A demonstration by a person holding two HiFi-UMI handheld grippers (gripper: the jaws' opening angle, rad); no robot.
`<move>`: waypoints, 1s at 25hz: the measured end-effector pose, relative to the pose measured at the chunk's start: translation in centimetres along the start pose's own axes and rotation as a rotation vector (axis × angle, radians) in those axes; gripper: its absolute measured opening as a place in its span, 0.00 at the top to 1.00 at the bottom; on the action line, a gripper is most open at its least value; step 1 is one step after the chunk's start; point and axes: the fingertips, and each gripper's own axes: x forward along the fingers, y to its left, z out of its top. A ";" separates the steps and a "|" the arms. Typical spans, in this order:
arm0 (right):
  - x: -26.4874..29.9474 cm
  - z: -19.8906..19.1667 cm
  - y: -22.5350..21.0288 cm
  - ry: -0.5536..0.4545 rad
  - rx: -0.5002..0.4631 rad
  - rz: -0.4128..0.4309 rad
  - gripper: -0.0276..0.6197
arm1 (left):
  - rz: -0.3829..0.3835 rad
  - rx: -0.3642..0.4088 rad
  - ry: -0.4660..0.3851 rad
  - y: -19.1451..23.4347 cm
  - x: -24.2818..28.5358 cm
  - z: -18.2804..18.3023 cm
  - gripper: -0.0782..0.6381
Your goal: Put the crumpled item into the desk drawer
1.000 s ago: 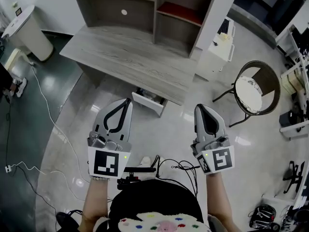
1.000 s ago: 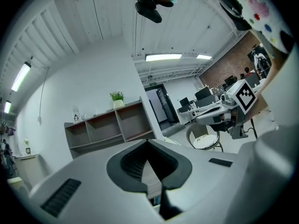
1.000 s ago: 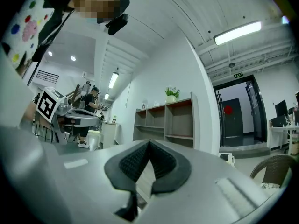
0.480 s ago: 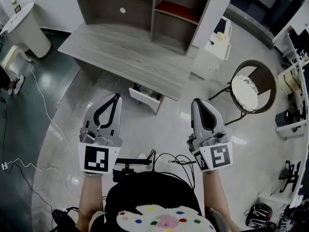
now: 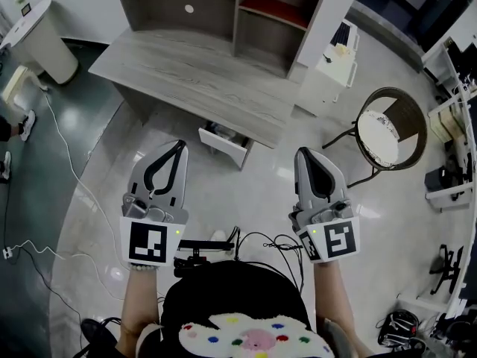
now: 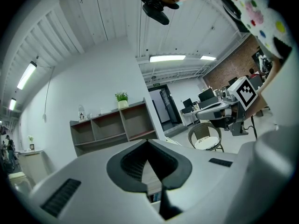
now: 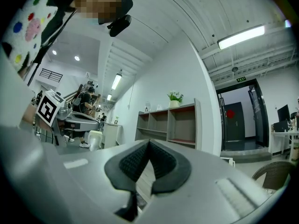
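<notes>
The grey wooden desk [image 5: 201, 80] stands ahead of me. Its white drawer [image 5: 222, 144] hangs partly pulled out under the front edge. My left gripper [image 5: 179, 145] is held over the floor just left of the drawer, shut and with nothing in it. My right gripper [image 5: 306, 154] hovers to the drawer's right, also shut and with nothing in it. In the left gripper view the left gripper [image 6: 148, 142] shows its dark pads meeting at the tip. In the right gripper view the right gripper [image 7: 149, 142] looks the same. No crumpled item shows in any view.
A shelf unit [image 5: 223, 6] stands behind the desk. A small white cabinet [image 5: 332, 73] and a round chair [image 5: 387, 136] are to the right. A white bin [image 5: 37, 43] is at the far left. Cables [image 5: 67, 162] trail across the glossy floor.
Both grippers have drifted slightly left in the head view and stay shut. The desk and drawer sit a little higher in the frame.
</notes>
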 end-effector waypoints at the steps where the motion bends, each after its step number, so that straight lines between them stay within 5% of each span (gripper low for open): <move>1: 0.0 0.0 0.1 0.003 0.000 0.001 0.94 | -0.005 0.005 -0.001 -0.1 0.0 0.1 0.88; 16: 0.2 -0.5 0.4 0.020 0.003 0.028 0.94 | -0.092 0.116 0.005 -1.6 0.5 0.4 0.88; 25: 0.9 0.0 0.7 0.019 -0.038 0.058 0.94 | -0.098 0.103 0.003 -1.7 0.8 0.6 0.88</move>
